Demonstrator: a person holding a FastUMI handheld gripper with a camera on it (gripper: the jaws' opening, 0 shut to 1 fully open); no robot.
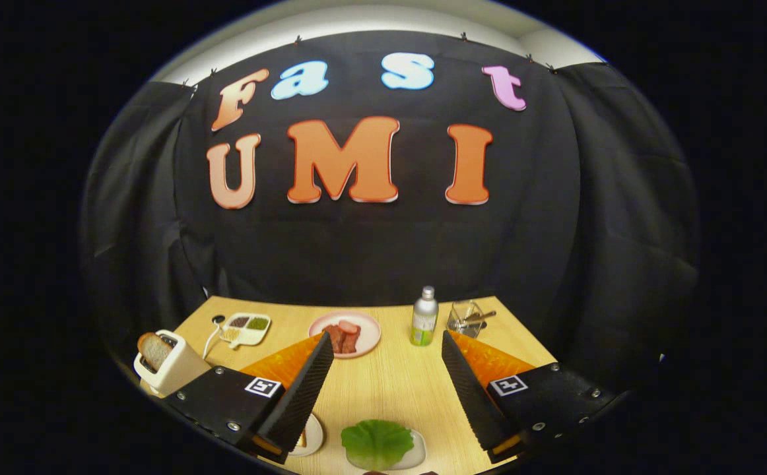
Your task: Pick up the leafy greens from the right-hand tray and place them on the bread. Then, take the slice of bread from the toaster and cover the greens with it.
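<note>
My gripper [387, 359] hangs open above the wooden table, nothing between its fingers. Near the fingers' roots, between them, a green leafy lettuce piece [377, 443] lies on a small white tray [418, 454]. Beside it, partly hidden behind the left finger [304, 389], sits a white plate [311, 439] with a sliver of bread [302, 438] showing. A white toaster [167, 367] stands at the table's left side beyond the left finger, with a toasted bread slice [153, 349] sticking out of its slot.
Beyond the fingertips are a pink plate [345, 334] with sausage pieces, a small bottle [424, 316], a clear box with utensils [466, 318] and a divided condiment dish [246, 326]. The toaster's cord runs toward that dish.
</note>
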